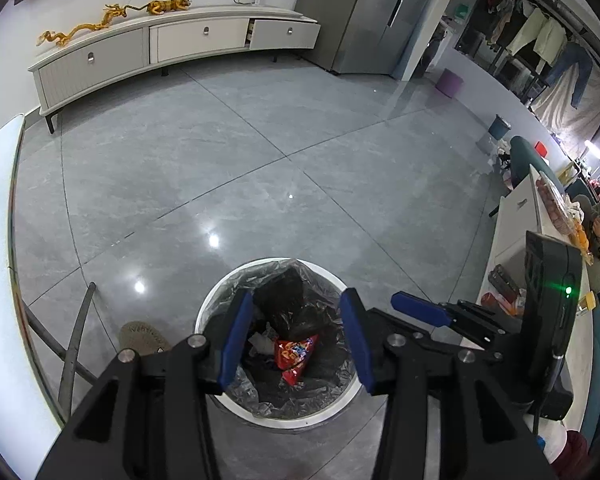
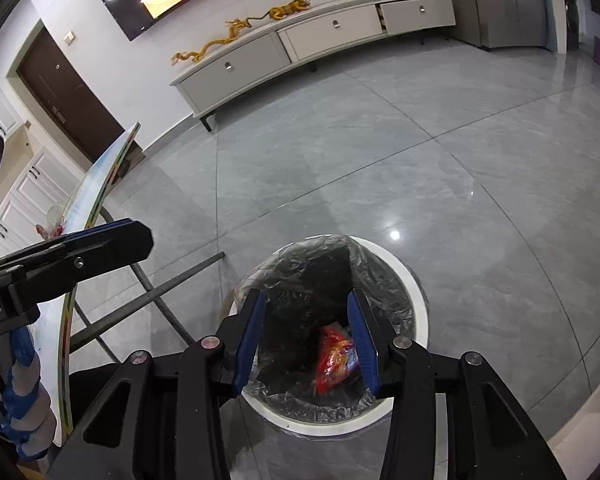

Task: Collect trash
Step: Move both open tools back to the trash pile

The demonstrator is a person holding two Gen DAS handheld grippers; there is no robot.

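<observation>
A round white trash bin [image 1: 278, 420] with a black liner stands on the grey floor below both grippers; it also shows in the right wrist view [image 2: 410, 280]. A red snack wrapper [image 1: 294, 358] lies inside it with some white scraps, and shows in the right wrist view [image 2: 334, 360]. My left gripper [image 1: 296, 340] is open and empty above the bin. My right gripper [image 2: 308, 344] is open and empty above the bin too. The right gripper's blue finger [image 1: 420, 310] shows at the right of the left wrist view.
A folding table with metal legs [image 2: 172, 280] stands left of the bin. A slipper [image 1: 144, 338] lies beside the bin. A white TV cabinet [image 1: 172, 46] lines the far wall. A white table with clutter [image 1: 516, 240] and a seated person are at right.
</observation>
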